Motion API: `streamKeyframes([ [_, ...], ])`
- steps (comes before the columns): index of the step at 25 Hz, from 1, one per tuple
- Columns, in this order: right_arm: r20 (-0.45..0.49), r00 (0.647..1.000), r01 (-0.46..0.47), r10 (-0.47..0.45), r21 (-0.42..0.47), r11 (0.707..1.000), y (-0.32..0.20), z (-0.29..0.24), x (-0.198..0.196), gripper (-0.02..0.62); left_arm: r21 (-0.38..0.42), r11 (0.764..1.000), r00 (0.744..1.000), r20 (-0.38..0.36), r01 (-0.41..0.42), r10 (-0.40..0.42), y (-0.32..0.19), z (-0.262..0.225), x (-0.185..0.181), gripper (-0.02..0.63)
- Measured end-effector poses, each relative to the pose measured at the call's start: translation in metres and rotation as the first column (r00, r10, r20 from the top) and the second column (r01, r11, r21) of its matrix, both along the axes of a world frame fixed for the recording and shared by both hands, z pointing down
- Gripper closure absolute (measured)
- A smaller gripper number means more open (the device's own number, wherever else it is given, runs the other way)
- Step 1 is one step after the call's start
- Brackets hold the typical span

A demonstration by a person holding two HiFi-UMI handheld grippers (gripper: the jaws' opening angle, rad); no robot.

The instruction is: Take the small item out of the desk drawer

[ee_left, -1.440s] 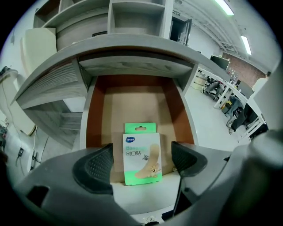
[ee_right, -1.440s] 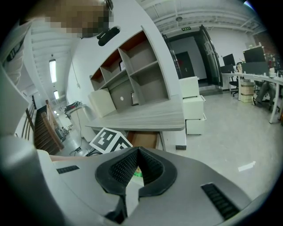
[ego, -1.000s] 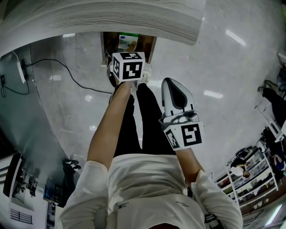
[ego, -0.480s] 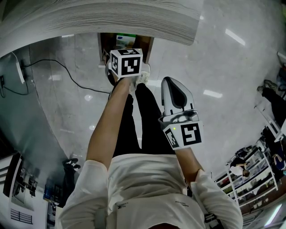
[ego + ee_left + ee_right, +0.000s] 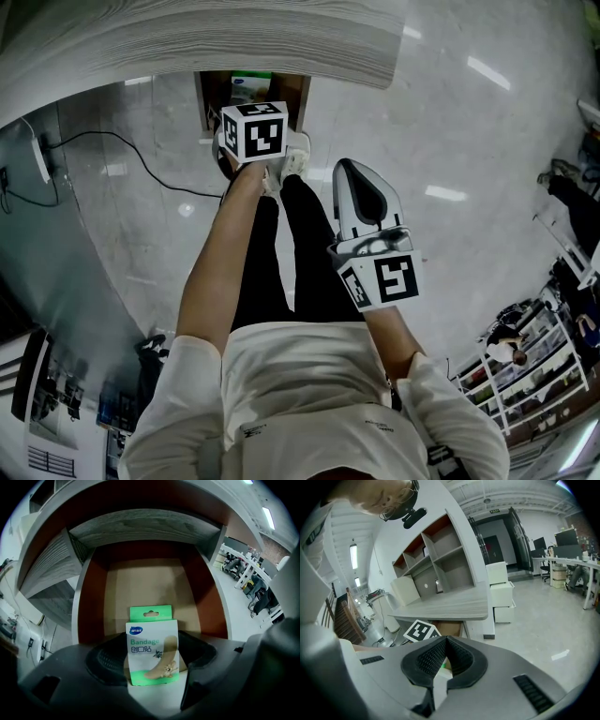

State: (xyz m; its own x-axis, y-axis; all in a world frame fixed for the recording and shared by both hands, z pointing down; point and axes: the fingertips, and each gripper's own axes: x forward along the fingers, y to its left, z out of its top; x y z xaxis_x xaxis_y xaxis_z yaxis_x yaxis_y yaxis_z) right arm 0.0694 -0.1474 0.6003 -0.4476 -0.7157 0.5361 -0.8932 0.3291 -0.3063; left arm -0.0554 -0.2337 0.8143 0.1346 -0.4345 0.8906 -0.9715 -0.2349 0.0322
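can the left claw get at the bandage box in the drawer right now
Probably yes. The drawer stands open and nothing lies over the bandage box. The left claw has its jaws on either side of the box; they have just been closing, though a firm grip isn't clear yet.

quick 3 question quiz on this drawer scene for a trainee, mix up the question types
1. What stands between the jaws of the left gripper?
2. True or false: the right gripper is shut with nothing held.
3. Which gripper reaches into the drawer? A) left B) right C) both

Key
1. The green-and-white bandage box; those jaws have just been closing, with the box between them.
2. True.
3. A; the head view shows the right one held back over the person's legs.
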Motion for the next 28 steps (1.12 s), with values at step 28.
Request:
streamKeyframes([
  [28, -0.005, 1.000, -0.013, 0.013, 0.061, 0.998, 0.013, -0.033, -0.006, 0.563, 0.073, 0.997, 0.996, -0.085, 0.025, -0.019, 0.013, -0.060, -0.001, 0.258],
])
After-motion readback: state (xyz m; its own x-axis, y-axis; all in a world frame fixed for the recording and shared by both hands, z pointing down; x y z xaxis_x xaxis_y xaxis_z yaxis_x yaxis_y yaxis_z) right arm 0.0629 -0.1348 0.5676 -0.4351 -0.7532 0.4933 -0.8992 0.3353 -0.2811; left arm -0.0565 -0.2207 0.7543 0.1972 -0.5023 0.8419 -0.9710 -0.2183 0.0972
